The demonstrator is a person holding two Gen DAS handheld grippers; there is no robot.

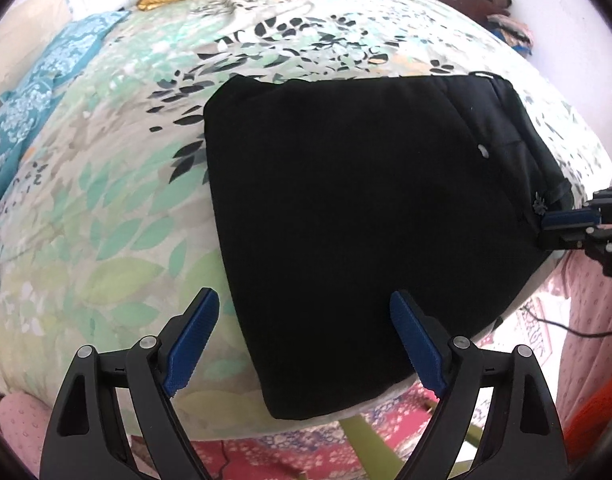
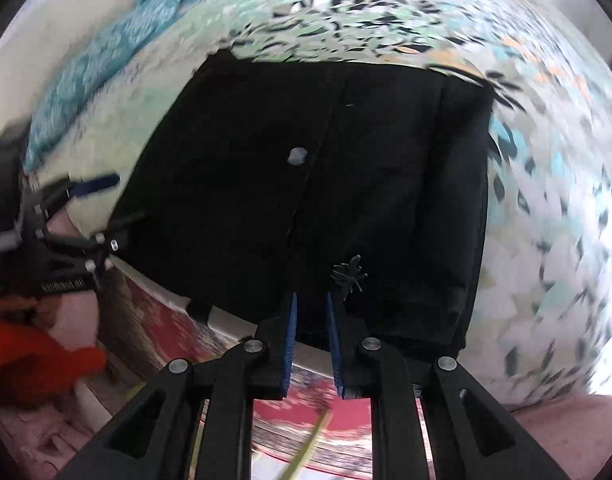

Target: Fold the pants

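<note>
The left gripper (image 1: 302,340) stands wide open at the bottom of its own view, holding nothing, its blue pads (image 1: 192,340) straddling the near edge of the pants (image 1: 346,208) without pressing on them. The right gripper (image 2: 311,344), at the bottom centre of its view, has its jaws drawn almost together with only a narrow gap; they sit at the near hem of the pants and nothing can be seen pinched between them. The pants lie as a black, already doubled, roughly square bundle on the leaf-print bedspread (image 1: 118,216), near the bed's front edge, filling the middle of both views. I judge them to be soft, limp and fairly light, though thick in this stacked state: they will sag and unfold if lifted by one layer, so a hold should pinch all layers together at a corner or along a folded edge, one gripper at each end. A small pale button (image 2: 297,157) sits near a seam, and a little frayed thread tuft (image 2: 349,276) lies close to the right gripper. Some white lettering shows on the other gripper's frame at the left of the right view, too blurred to read; no brand or label is legible elsewhere.
</note>
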